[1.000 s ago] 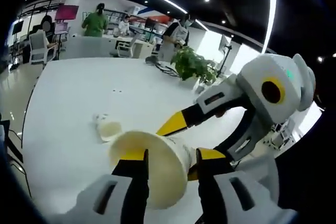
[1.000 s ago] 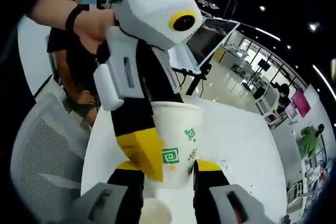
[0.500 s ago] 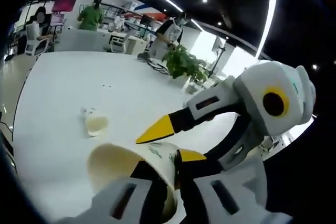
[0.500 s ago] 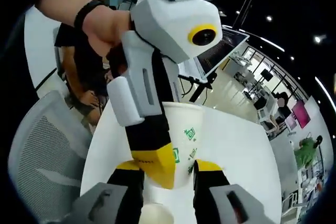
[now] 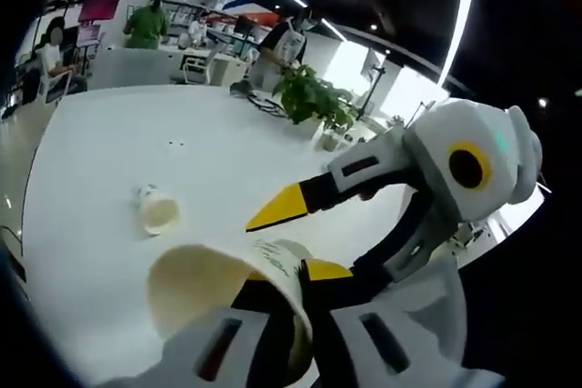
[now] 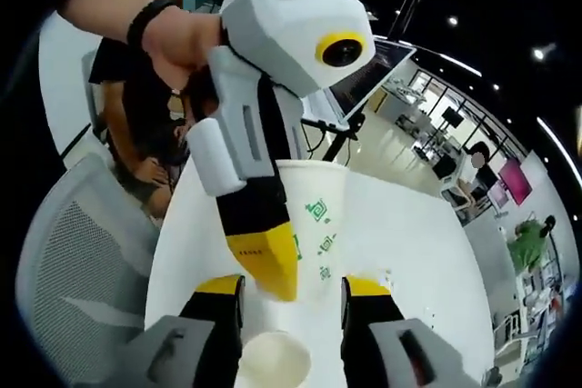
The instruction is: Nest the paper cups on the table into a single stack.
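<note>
The left gripper view looks along its own jaws across the white round table (image 5: 100, 161), very near a cream paper cup with green print (image 5: 214, 283) lying mouth toward the lens; it faces the far side of the hall, toward a leafy green potted plant (image 5: 309, 97), with the right gripper (image 5: 291, 238) entering from the right; the right gripper view faces the opposite way, back toward the person's hand (image 6: 186, 38) and a grey mesh office chair (image 6: 73, 279), close on the same cup (image 6: 314, 224) from its printed side; both views share the cup, the table (image 6: 409, 243) and the opposing gripper, the left gripper (image 6: 268, 270) looming large here.
</note>
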`<state>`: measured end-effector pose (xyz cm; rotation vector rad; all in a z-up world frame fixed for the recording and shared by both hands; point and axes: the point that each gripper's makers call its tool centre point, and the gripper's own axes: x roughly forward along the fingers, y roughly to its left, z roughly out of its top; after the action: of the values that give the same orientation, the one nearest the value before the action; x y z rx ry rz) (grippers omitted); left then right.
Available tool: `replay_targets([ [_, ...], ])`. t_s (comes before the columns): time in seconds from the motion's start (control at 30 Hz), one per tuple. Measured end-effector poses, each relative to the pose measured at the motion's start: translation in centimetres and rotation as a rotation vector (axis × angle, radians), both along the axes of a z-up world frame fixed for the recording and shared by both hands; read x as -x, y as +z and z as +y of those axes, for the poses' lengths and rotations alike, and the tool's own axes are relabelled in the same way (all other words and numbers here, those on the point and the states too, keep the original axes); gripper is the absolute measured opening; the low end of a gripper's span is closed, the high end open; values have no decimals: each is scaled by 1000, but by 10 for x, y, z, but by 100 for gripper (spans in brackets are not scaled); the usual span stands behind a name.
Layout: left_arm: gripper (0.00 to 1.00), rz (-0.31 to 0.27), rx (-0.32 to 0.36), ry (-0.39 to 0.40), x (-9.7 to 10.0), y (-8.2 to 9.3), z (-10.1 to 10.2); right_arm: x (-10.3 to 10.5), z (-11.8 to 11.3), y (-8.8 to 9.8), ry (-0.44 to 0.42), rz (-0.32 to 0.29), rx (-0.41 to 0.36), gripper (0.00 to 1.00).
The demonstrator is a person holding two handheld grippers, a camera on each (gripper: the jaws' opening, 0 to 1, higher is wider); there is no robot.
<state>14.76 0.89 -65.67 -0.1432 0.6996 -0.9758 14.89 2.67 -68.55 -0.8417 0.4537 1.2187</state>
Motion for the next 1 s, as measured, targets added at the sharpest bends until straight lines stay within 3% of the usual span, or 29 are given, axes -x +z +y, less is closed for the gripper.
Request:
replay_targets([
  [0.37,0,-33,-105,-107,3,-11,-20,-1,-42,-9,-139,75,-35,59],
  [0.6,0,-101,-234,-224,12,-20,-37,2,-62,-10,-235,135,-94,71],
  [1.0,0,-139,-372,-383,20,-39,-54,17,-96,-21,-316,192,-105,82],
])
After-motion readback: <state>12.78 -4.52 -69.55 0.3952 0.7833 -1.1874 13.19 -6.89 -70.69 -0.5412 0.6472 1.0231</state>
